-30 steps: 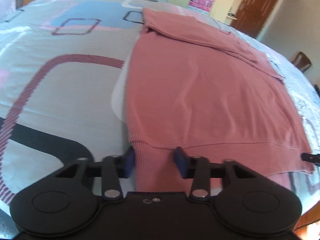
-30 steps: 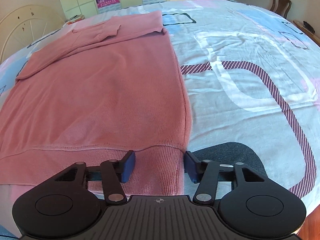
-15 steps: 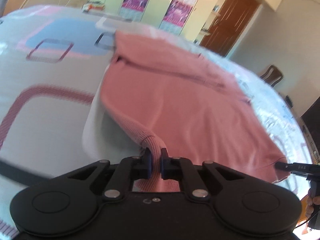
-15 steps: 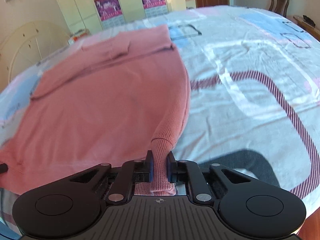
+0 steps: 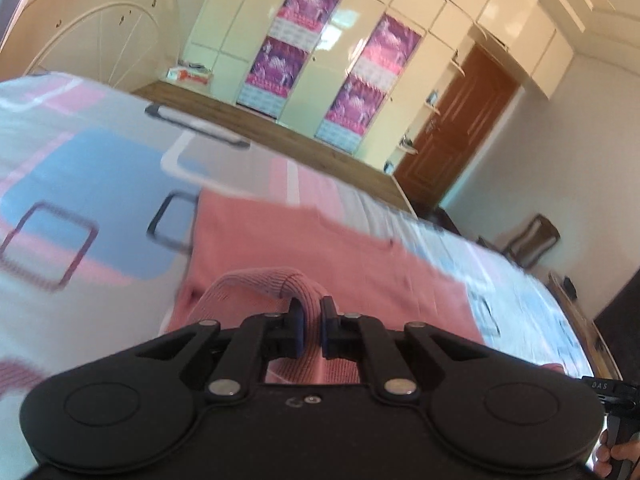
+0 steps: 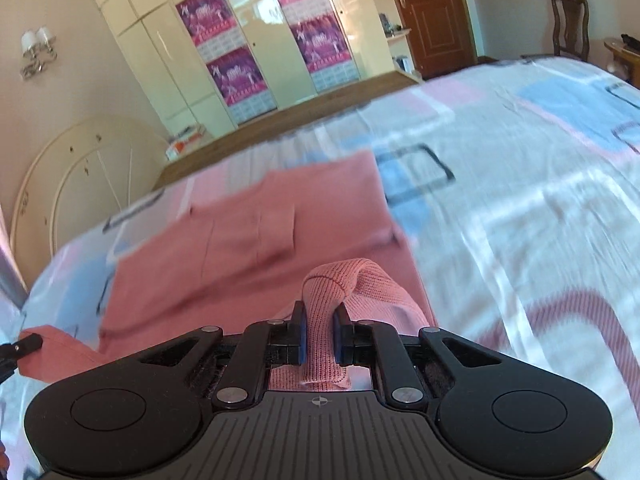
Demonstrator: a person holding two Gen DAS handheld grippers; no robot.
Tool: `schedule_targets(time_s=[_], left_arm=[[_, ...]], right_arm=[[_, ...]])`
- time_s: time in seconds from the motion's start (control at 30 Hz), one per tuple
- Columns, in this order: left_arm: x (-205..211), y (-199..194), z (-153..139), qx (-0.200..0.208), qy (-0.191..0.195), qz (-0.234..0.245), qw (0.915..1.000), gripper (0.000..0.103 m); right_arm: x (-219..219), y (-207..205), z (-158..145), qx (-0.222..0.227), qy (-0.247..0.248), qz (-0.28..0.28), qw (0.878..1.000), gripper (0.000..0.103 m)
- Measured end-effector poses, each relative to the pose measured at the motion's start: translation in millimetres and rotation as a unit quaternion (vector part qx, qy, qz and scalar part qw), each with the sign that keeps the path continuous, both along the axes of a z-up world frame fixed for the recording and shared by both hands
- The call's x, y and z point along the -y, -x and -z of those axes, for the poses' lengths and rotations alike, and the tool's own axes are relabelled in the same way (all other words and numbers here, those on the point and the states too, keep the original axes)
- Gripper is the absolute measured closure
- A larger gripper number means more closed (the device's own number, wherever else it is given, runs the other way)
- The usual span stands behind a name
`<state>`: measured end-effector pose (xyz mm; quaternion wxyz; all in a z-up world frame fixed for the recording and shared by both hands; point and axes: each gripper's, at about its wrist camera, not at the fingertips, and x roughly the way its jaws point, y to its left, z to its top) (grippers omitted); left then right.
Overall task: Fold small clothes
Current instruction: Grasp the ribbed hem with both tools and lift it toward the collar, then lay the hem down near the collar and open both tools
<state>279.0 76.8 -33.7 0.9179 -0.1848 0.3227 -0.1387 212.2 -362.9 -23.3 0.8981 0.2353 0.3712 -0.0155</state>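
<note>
Sweater [image 5: 360,264] lies pink across the patterned bedspread [image 5: 80,184], its near hem raised off it. I have my left gripper [image 5: 311,322] pinched tight on the ribbed hem at the left corner, and my right gripper [image 6: 319,330] clamped on the hem's right corner, cloth bunched between the pads.
</note>
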Motion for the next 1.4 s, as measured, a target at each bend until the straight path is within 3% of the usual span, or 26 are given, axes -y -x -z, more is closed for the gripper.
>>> schedule_targets(time_s=[0.27, 0.43, 0.5, 0.6, 0.7, 0.77, 0.83, 0.97, 1.2, 1.3, 1.33, 1.4], left_arm=[[21, -111, 7, -0.005, 0.015, -0.047, 0.9988, 0.097], [33, -172, 33, -0.039, -0.018, -0.067, 0.9968, 0.096], [40, -191, 48, -0.054, -0.049, -0.067, 0.9951, 0.096], [43, -204, 64, -0.065, -0.09, -0.079, 0.9907, 0.084], [39, -210, 67, -0.064, -0.114, -0.084, 0.9879, 0.06], [35, -206, 62, -0.05, -0.121, -0.084, 0.9878, 0.037], [29, -202, 56, -0.034, -0.12, -0.074, 0.9894, 0.032], [26, -204, 54, -0.026, -0.128, -0.044, 0.9905, 0.031], [47, -235, 90, -0.072, -0.155, -0.006, 0.9852, 0.033], [50, -246, 100, -0.078, -0.156, -0.005, 0.9847, 0.046], [50, -248, 102, -0.079, -0.153, -0.003, 0.985, 0.055], [51, -250, 104, -0.078, -0.154, 0.0, 0.985, 0.061]], right_arm=[[40, -134, 22, -0.007, -0.049, 0.026, 0.998, 0.091], [56, -202, 58, -0.043, -0.079, 0.039, 0.995, 0.091], [59, -219, 73, -0.06, -0.086, 0.042, 0.994, 0.091], [61, -233, 89, -0.074, -0.087, 0.041, 0.993, 0.09], [67, -239, 92, -0.076, -0.084, 0.041, 0.993, 0.072], [72, -240, 87, -0.063, -0.065, 0.044, 0.995, 0.051], [77, -239, 81, -0.043, -0.057, 0.035, 0.997, 0.047], [79, -238, 74, -0.016, -0.034, -0.006, 0.999, 0.04], [65, -252, 100, -0.034, 0.013, -0.062, 0.997, 0.038], [59, -258, 107, -0.035, 0.027, -0.079, 0.996, 0.039], [57, -260, 108, -0.034, 0.033, -0.088, 0.995, 0.04], [54, -269, 113, -0.036, 0.047, -0.105, 0.993, 0.05]])
